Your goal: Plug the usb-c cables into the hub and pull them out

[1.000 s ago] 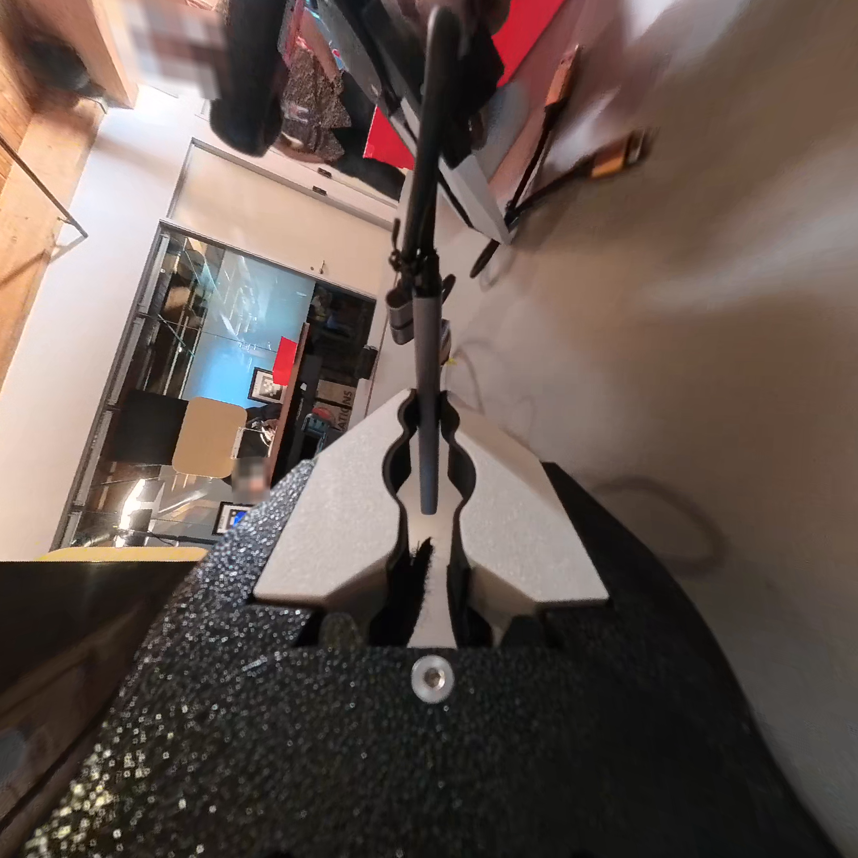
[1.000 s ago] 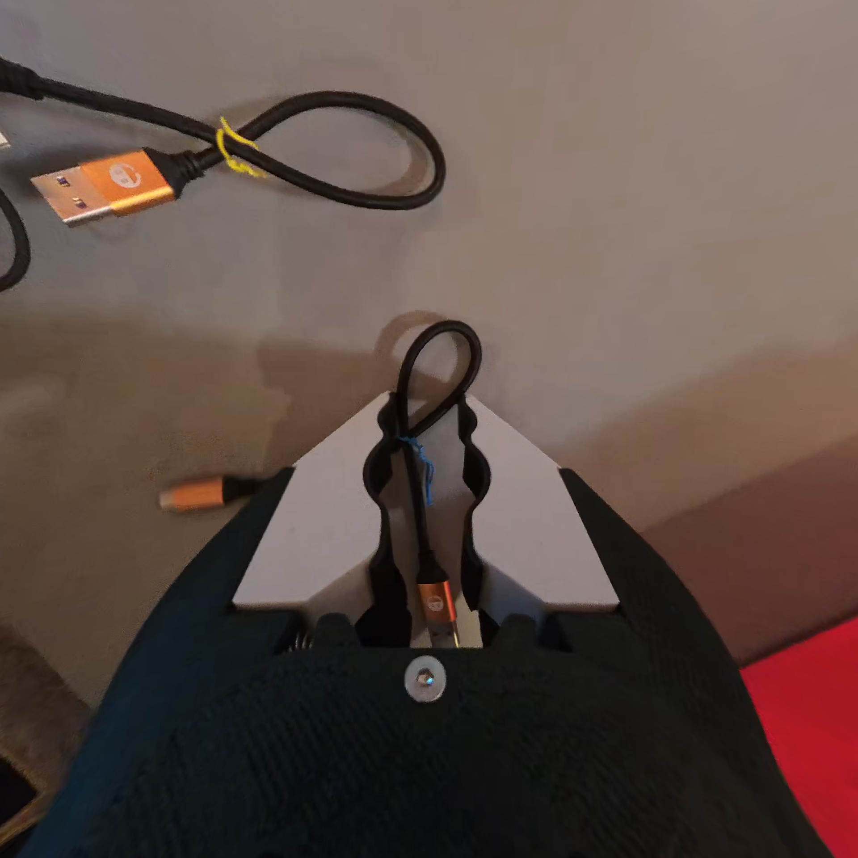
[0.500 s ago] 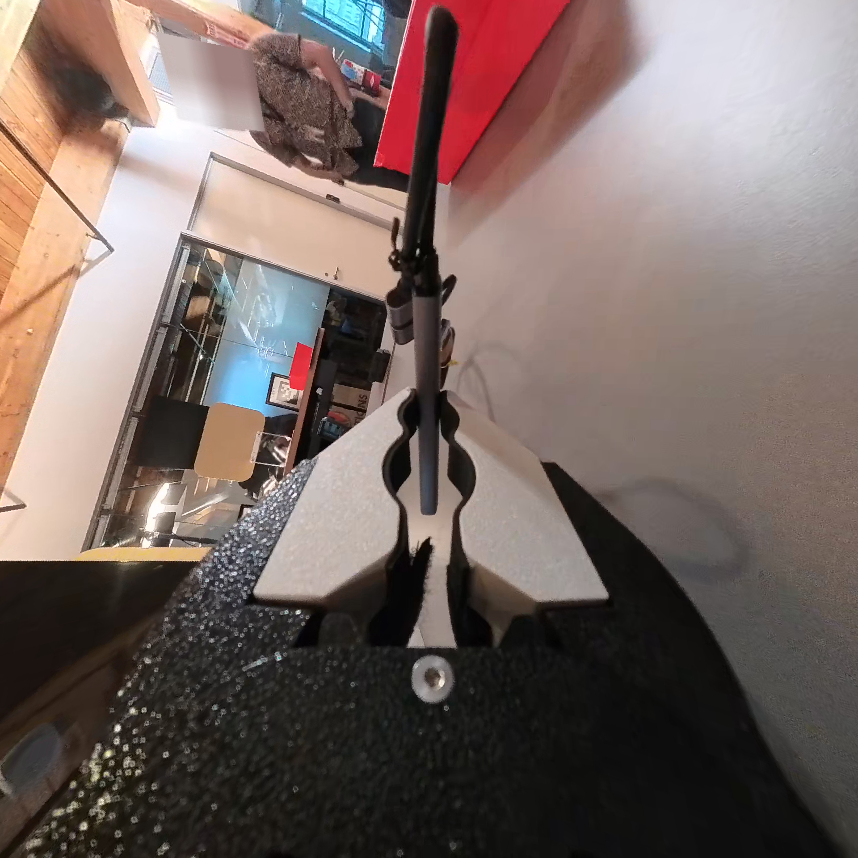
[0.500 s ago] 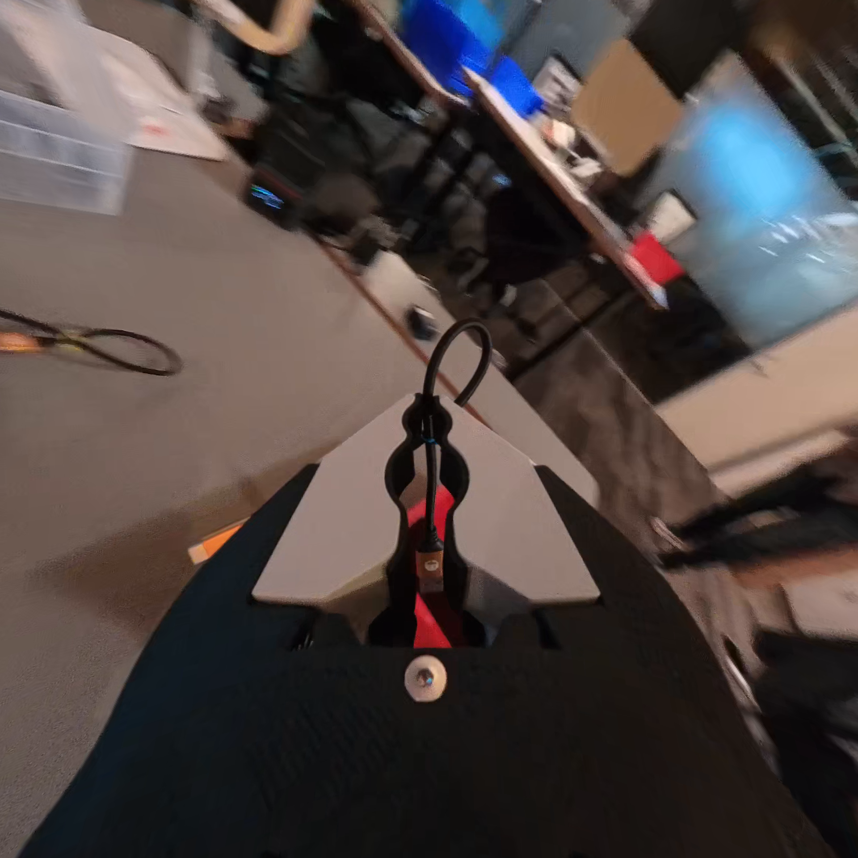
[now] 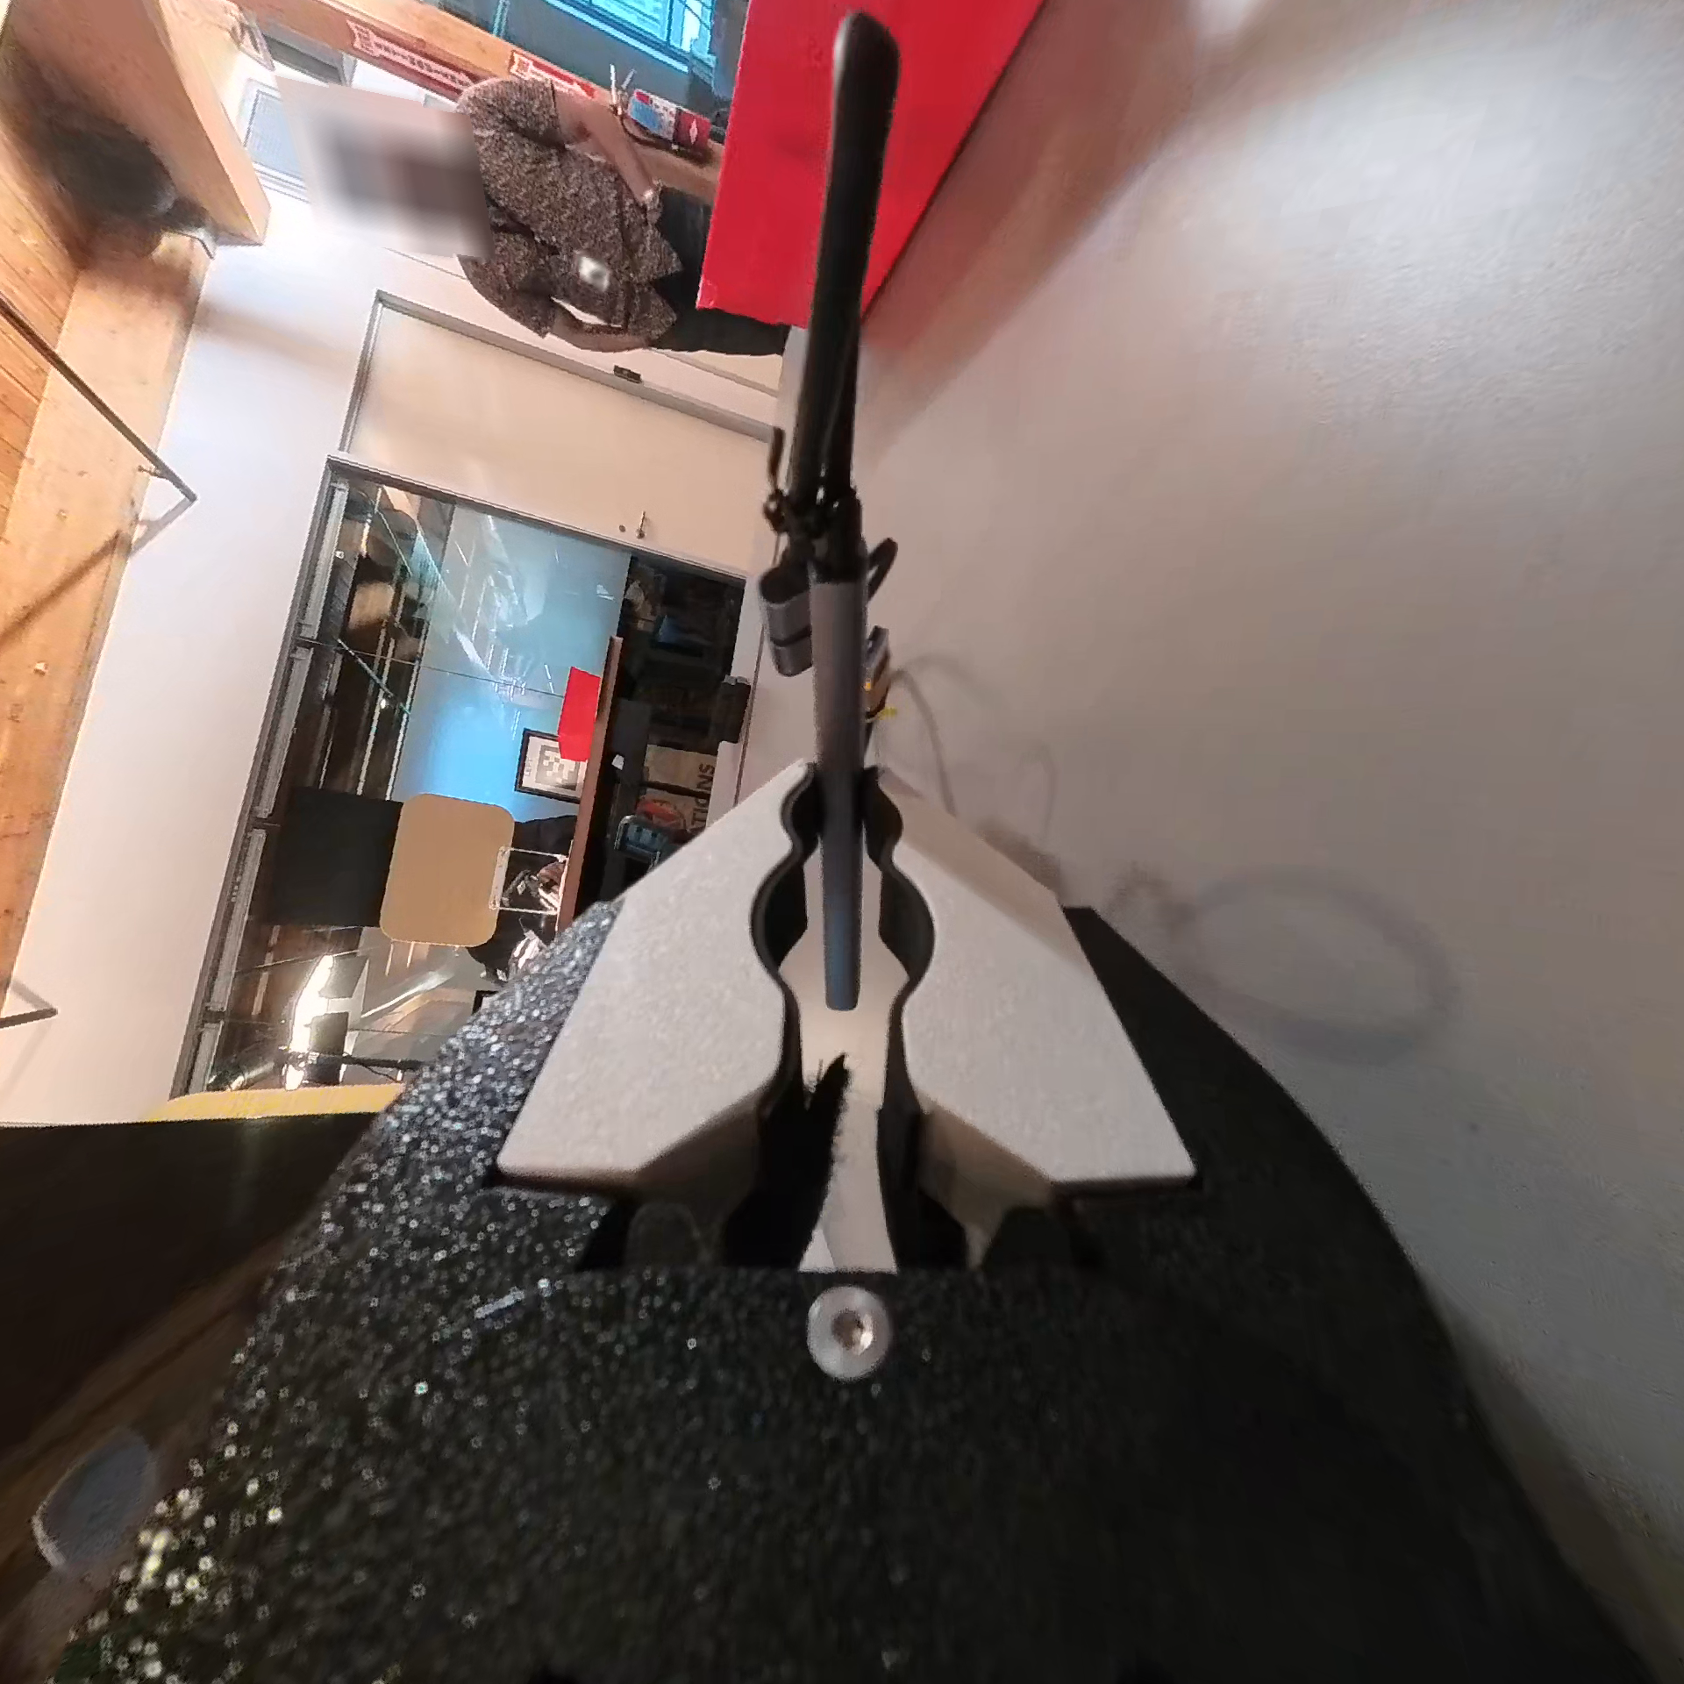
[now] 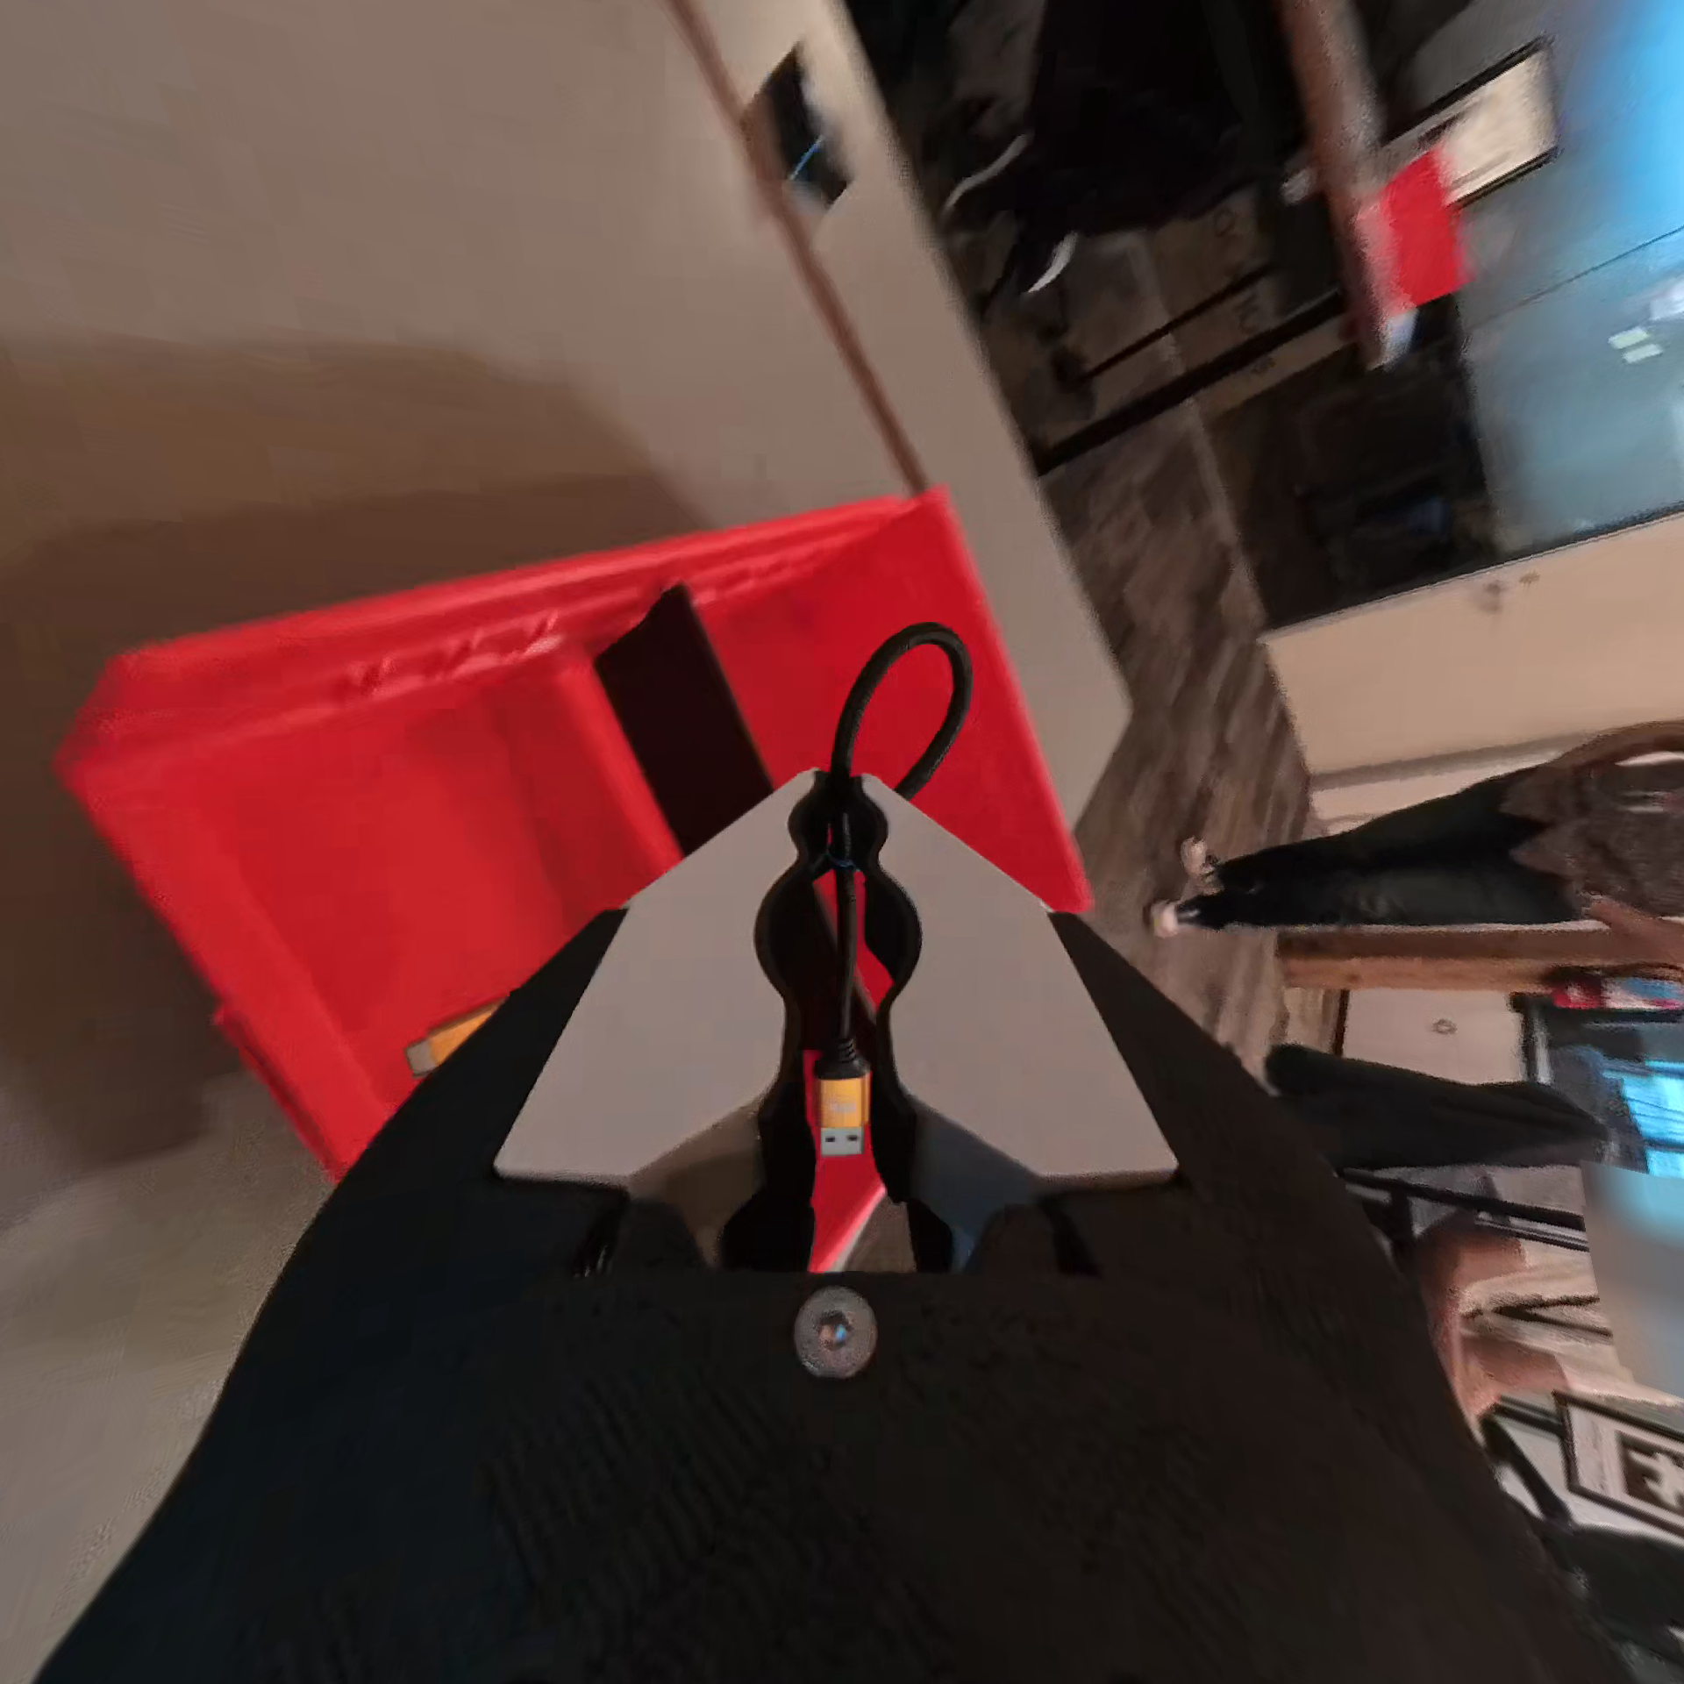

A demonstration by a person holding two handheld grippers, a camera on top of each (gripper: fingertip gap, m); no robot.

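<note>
A: What does the left gripper (image 5: 843, 784) have?

B: Its two pale grey, matte, wedge-shaped fingers (image 5: 674, 984) are pressed together on the hub (image 5: 840, 802), a slim grey metal slab seen edge-on, standing up between the scalloped inner edges. A thick black cord (image 5: 834, 264) rises from the hub's far end, with a small grey plug (image 5: 785, 620) hanging beside the joint.

A: And the right gripper (image 6: 843, 784)?

B: Closed at the tips on a thin braided black usb-c cable (image 6: 902, 702). The cable makes a small round loop just beyond the tips, bound with a blue tie (image 6: 843, 857), and one end runs back between the fingers to an orange metal plug (image 6: 840, 1107) with a silver tip, dangling in the gap.

A: What's around them?

B: A smooth beige table (image 6: 364, 228) with a glossy red plastic bin (image 6: 364, 820) on it, sitting behind the cable loop. Another orange plug (image 6: 451, 1043) peeks out beside the gripper's black textured body. In the left view, a faint cable ring (image 5: 1312, 966) lies blurred on the table.
</note>
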